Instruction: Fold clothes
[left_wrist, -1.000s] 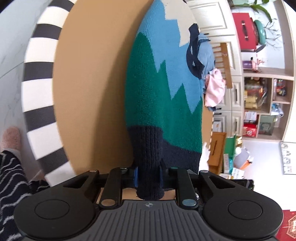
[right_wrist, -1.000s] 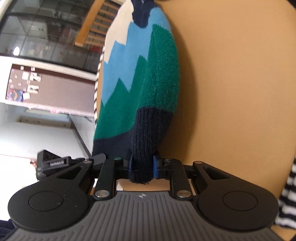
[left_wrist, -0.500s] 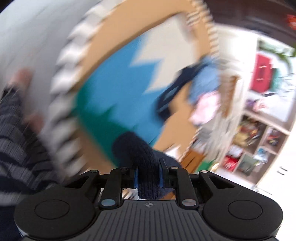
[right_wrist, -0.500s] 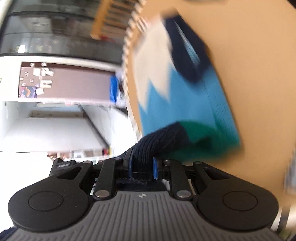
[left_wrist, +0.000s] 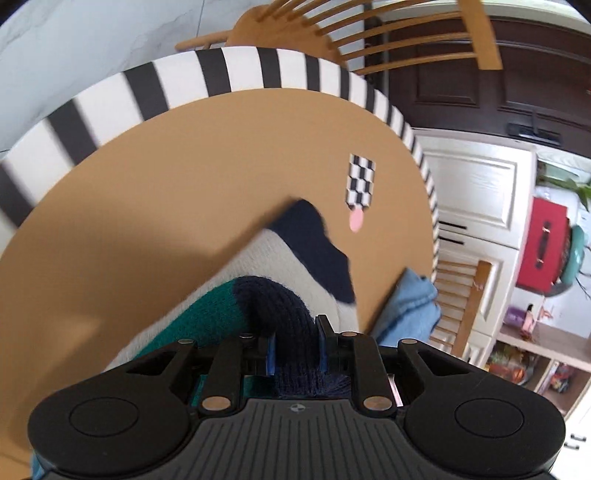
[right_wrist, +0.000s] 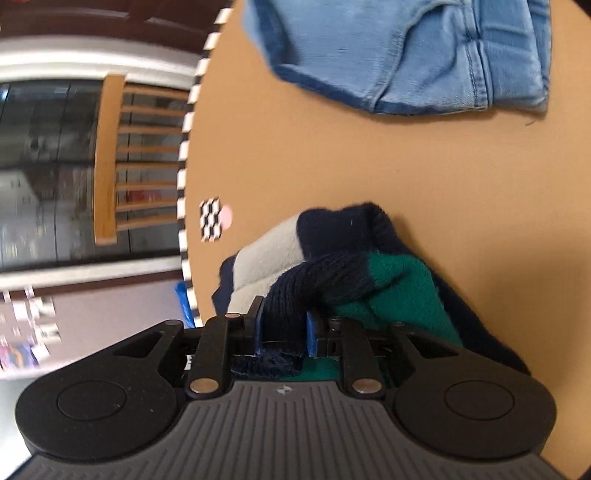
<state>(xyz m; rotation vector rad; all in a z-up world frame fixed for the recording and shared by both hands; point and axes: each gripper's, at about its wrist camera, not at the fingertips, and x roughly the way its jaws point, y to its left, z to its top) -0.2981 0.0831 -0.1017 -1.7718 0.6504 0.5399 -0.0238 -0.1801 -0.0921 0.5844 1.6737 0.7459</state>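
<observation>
Both my left claw (left_wrist: 295, 345) and right claw (right_wrist: 283, 330) pinch the knitted sweater's (left_wrist: 255, 295) navy hem, doubled over its body on the worktop (left_wrist: 184, 177). Fold under way; next, lay hem flat, judged.

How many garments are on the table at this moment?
2. A knitted sweater lies near the table edge, pinched by both grippers, and a light-blue denim garment lies beyond it. More may lie outside the cameras' view.
</observation>
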